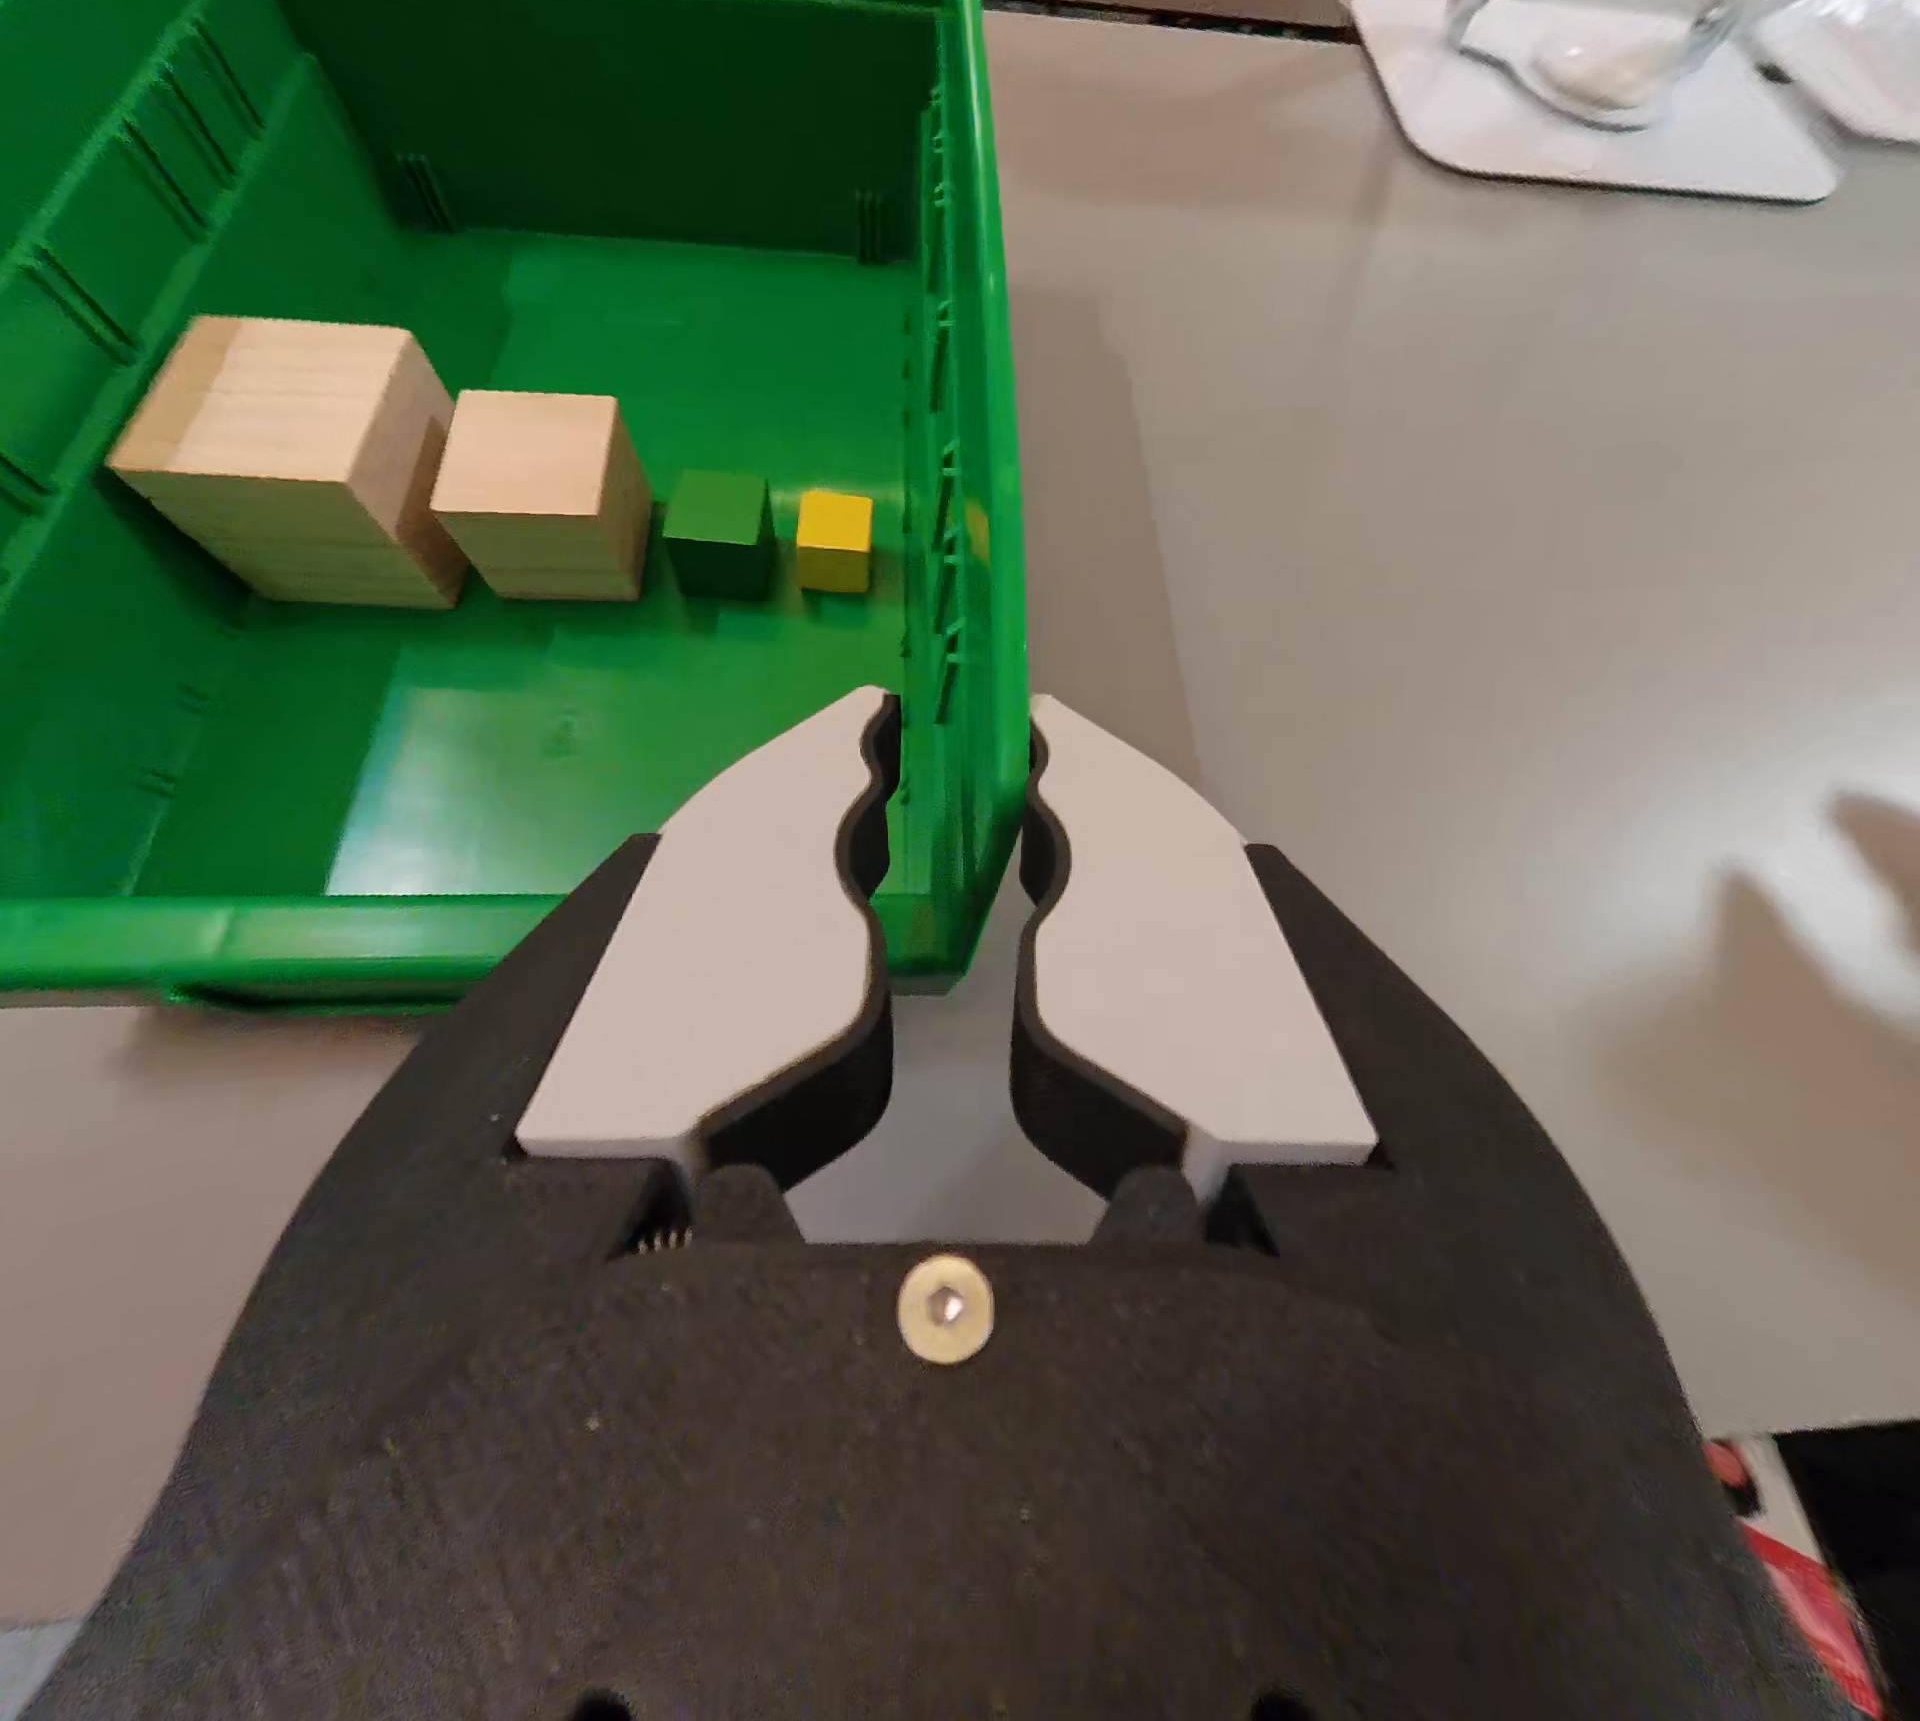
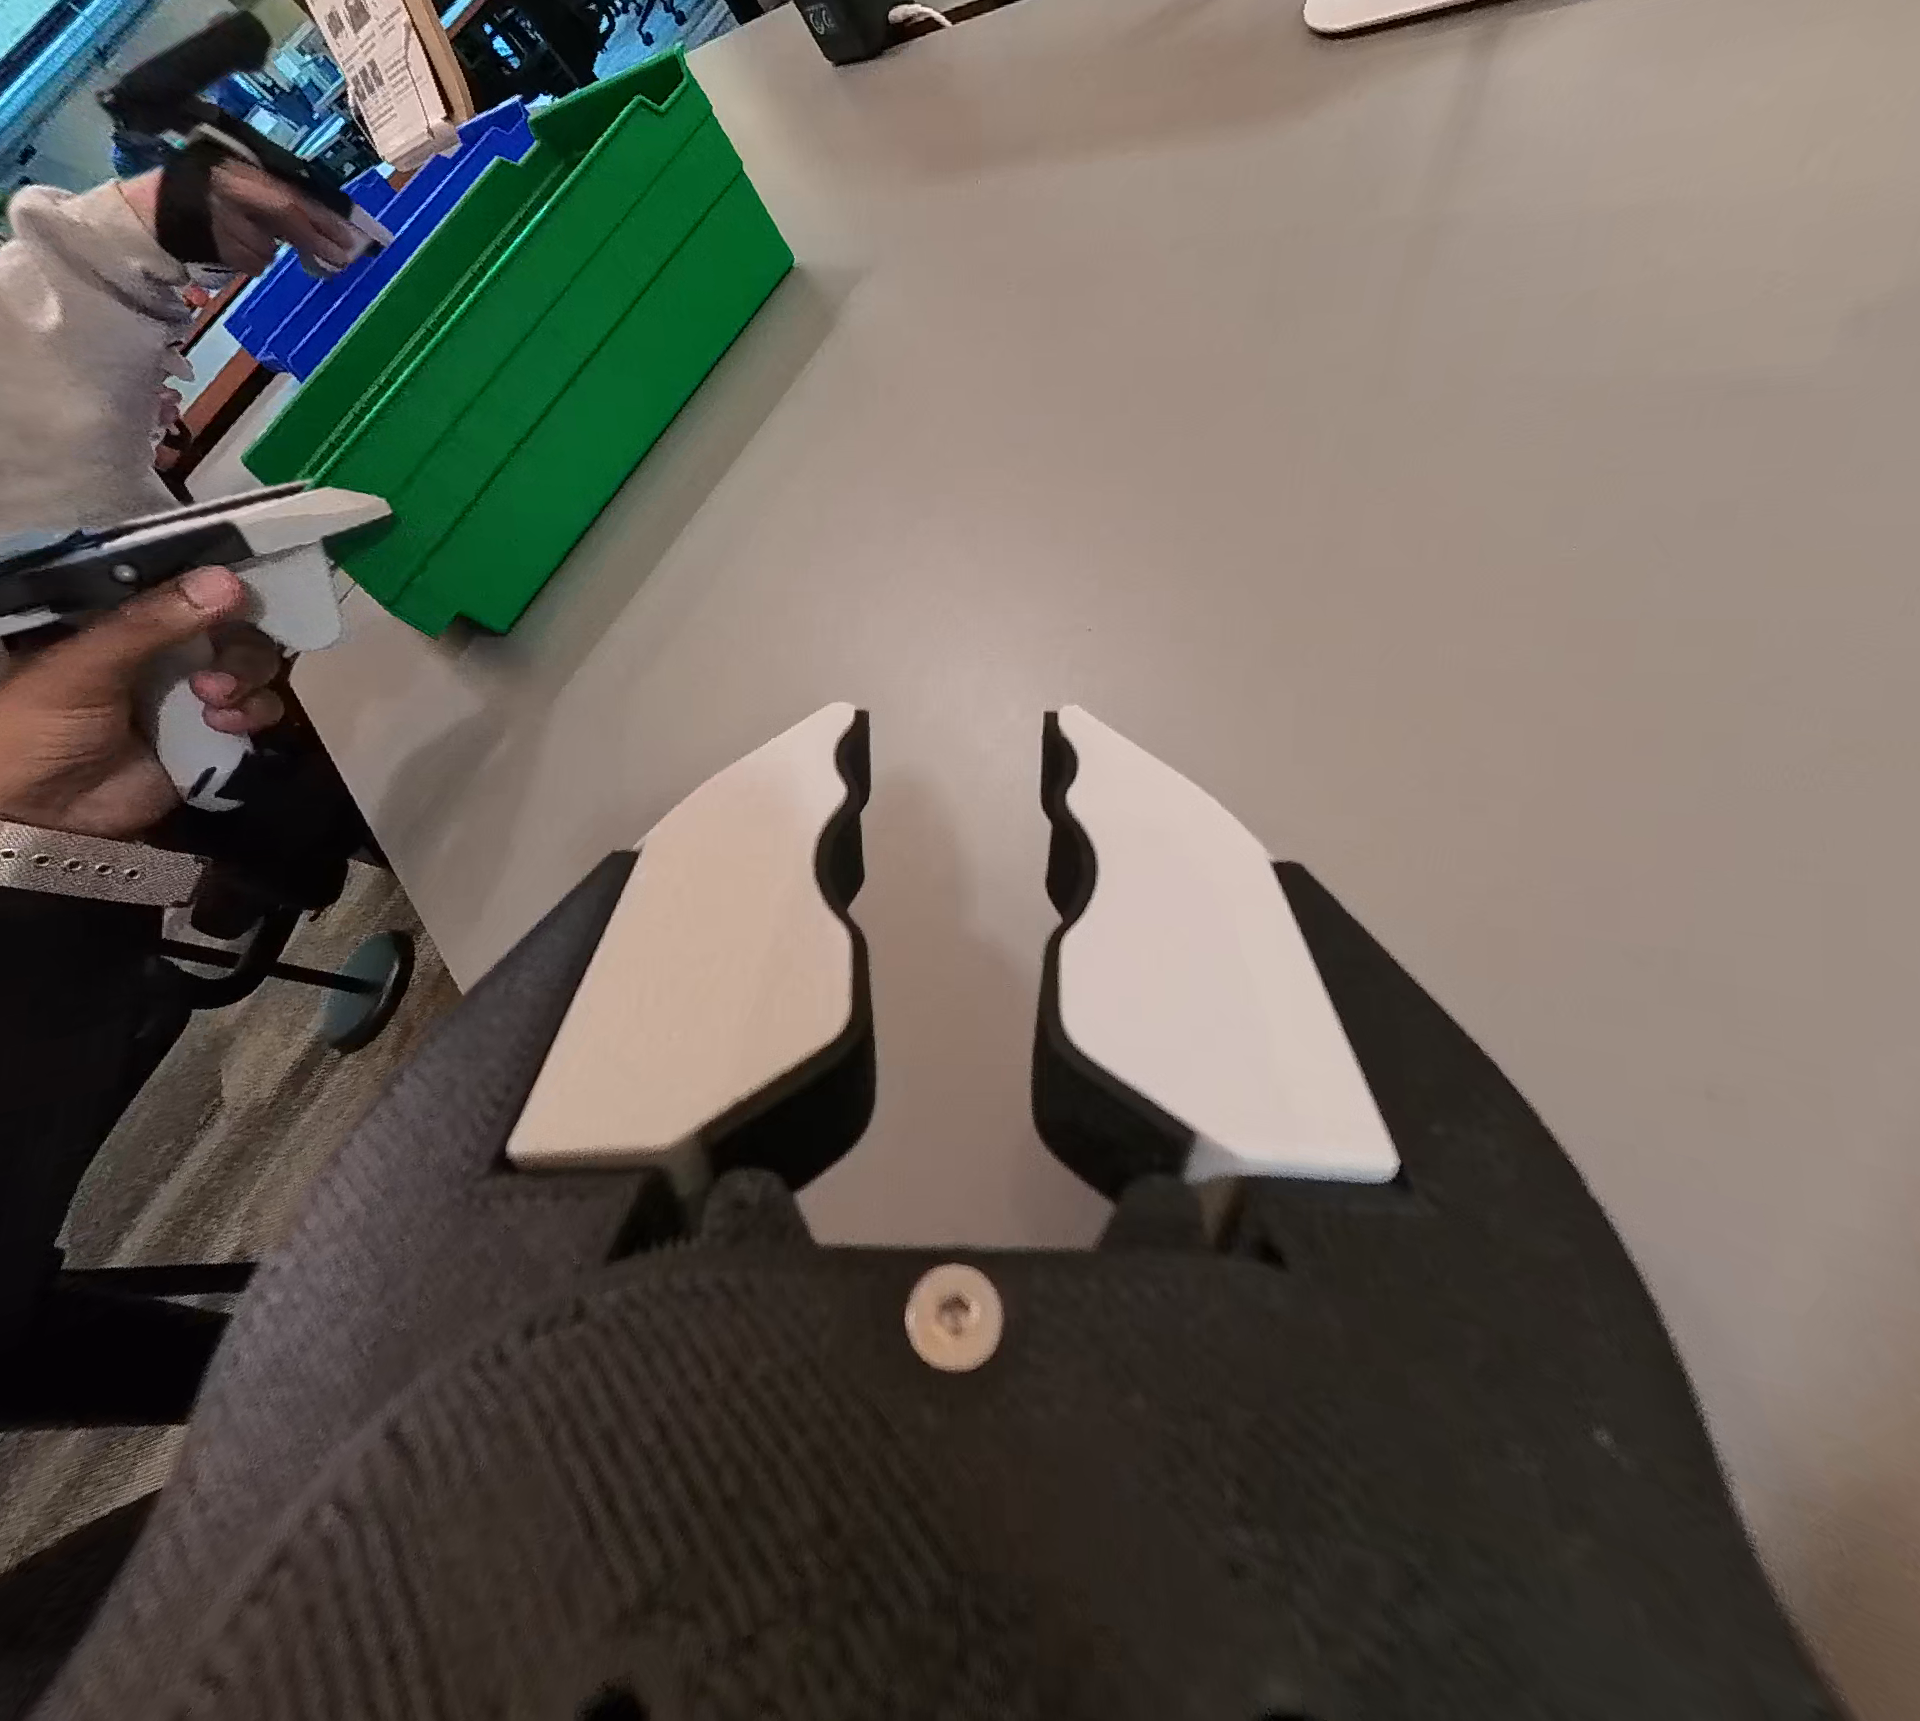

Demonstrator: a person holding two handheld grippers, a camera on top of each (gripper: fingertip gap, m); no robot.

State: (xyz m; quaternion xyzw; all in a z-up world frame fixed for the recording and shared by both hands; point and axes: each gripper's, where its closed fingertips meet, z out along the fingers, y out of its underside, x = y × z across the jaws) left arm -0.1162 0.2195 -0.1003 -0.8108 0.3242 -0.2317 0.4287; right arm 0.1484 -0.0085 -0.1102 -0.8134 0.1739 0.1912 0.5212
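Left tongs straddling the right wall of the green bin, parted, pads just beside it, near the tabletop front edge. Stiff, light plastic by the look; rim best gripped. Right tongs parted, empty, over bare tabletop.

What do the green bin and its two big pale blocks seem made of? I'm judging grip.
Green bin: likely moulded plastic, glossy, with ribbed walls and floor sheen. Two pale blocks: seemingly unfinished wood, matte, showing grain lines.
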